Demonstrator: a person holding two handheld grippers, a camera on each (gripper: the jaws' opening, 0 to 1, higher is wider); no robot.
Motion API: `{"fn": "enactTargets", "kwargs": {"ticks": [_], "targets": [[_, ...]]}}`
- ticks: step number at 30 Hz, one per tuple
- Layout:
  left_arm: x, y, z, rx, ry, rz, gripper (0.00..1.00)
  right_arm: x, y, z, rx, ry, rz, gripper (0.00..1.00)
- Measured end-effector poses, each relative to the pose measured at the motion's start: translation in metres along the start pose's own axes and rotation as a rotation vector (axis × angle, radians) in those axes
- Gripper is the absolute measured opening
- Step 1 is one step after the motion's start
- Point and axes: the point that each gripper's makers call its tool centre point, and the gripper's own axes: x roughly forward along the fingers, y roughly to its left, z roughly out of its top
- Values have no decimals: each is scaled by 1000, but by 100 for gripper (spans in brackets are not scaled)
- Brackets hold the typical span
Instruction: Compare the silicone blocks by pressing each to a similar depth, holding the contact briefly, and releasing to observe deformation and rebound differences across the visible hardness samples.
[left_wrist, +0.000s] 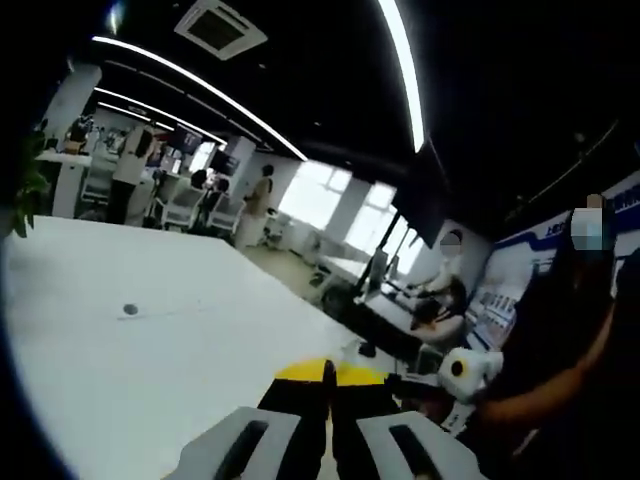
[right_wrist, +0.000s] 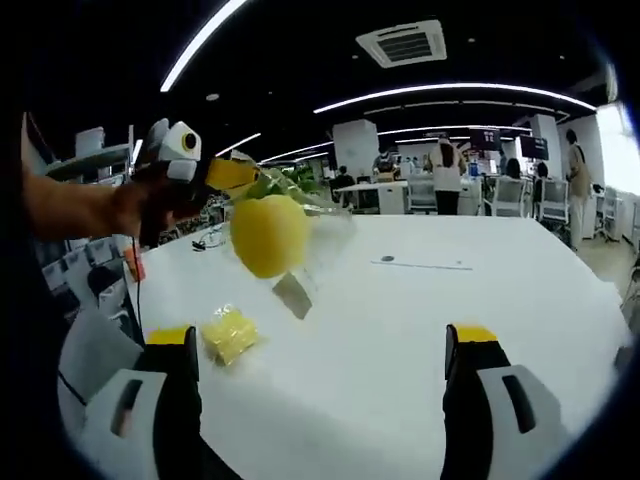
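The left gripper (right_wrist: 225, 175) is clenched on a clear bag holding a yellow silicone block (right_wrist: 268, 235), lifted above the white table (right_wrist: 400, 330), while the right gripper (right_wrist: 320, 375) hangs released over it. A second bagged yellow block (right_wrist: 230, 333) lies on the table below the lifted one. The slick film could slip and drop the sample, and a dangling block gives nothing firm to press against.

White table (right_wrist: 480, 320) ahead of right gripper (right_wrist: 320, 375), jaws apart; bagged block (right_wrist: 229, 333) on table beside its left jaw; round block in clear bag (right_wrist: 268, 234) above table, held by left gripper (right_wrist: 222, 175); desks beyond
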Motion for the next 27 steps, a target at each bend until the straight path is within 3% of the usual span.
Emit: {"fn": "enactTargets", "kwargs": {"ticks": [6,10,14,19,22,25,27], "targets": [[0,-11,2,-9,-6,-30,0,4,3,39,-16,-49,114,96],[-2,-18,2,-13,-9,-41,0,10,3,50,-27,-51,151,96],[-5,-27,6,-17,-22,-59,0,17,9,53,-22,-58,201,96],[-8,-32,11,-35,-33,-75,0,30,27,44,44,-45,292,96],[-10,-38,13,-50,-38,-92,0,33,33,43,56,-57,317,82],[-11,-44,15,-62,-42,-108,0,36,43,51,105,-102,356,81],[-12,-45,16,-71,-44,-119,0,38,46,50,91,-100,368,77]]}}
